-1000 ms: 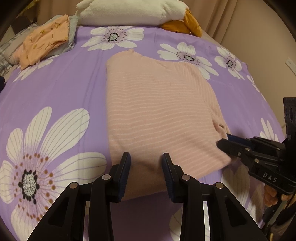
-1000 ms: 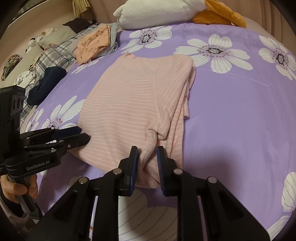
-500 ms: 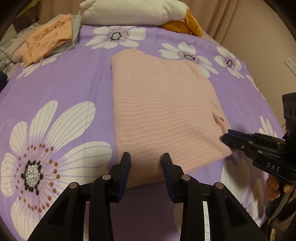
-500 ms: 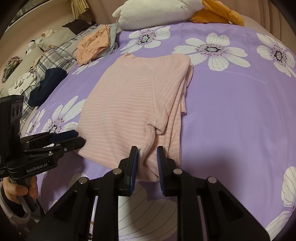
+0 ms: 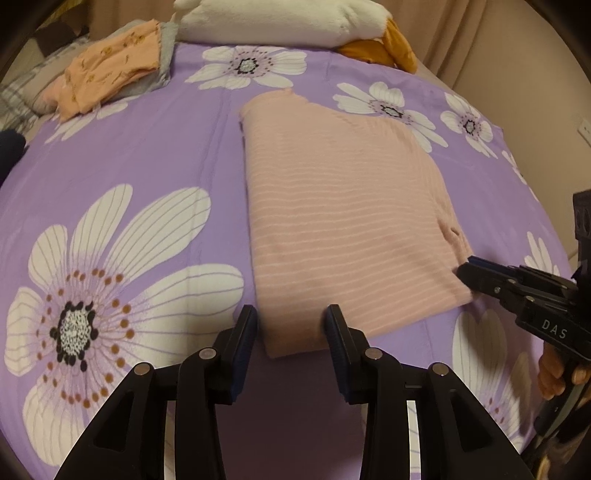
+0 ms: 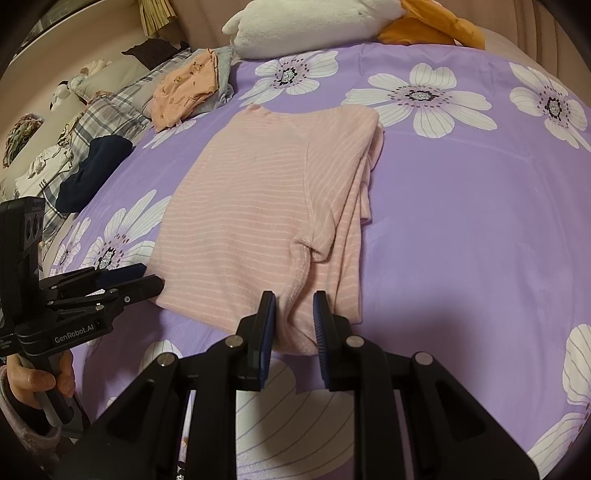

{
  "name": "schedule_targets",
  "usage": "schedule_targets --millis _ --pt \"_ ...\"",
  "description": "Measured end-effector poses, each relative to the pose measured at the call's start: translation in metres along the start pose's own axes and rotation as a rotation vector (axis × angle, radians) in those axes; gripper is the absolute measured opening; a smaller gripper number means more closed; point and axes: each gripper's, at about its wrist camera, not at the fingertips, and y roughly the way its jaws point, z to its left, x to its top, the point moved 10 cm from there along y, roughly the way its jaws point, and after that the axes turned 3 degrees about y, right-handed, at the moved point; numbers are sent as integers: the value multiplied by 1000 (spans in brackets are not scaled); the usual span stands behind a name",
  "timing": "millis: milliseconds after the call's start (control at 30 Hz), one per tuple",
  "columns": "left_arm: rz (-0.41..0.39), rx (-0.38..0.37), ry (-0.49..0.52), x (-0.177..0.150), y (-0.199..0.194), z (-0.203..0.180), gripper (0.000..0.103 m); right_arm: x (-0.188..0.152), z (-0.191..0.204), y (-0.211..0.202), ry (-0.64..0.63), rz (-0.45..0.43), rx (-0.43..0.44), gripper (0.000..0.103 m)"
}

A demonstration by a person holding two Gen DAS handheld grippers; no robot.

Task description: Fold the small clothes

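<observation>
A pink striped shirt lay partly folded on the purple floral bedspread, one sleeve turned in along its right side. The left gripper sat at the shirt's near left corner with its fingers parted, the hem lying between them but not pinched. The right gripper stood at the near right corner, fingers also apart astride the folded edge. Beyond the shirt's far left corner lay an orange printed garment on grey cloth, and past its far edge a white plush toy.
</observation>
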Motion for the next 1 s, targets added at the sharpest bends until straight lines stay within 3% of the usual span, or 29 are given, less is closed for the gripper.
schedule_targets --millis 1000 --pt "18 53 -16 -14 -11 4 38 -11 -2 -11 10 15 -29 25"
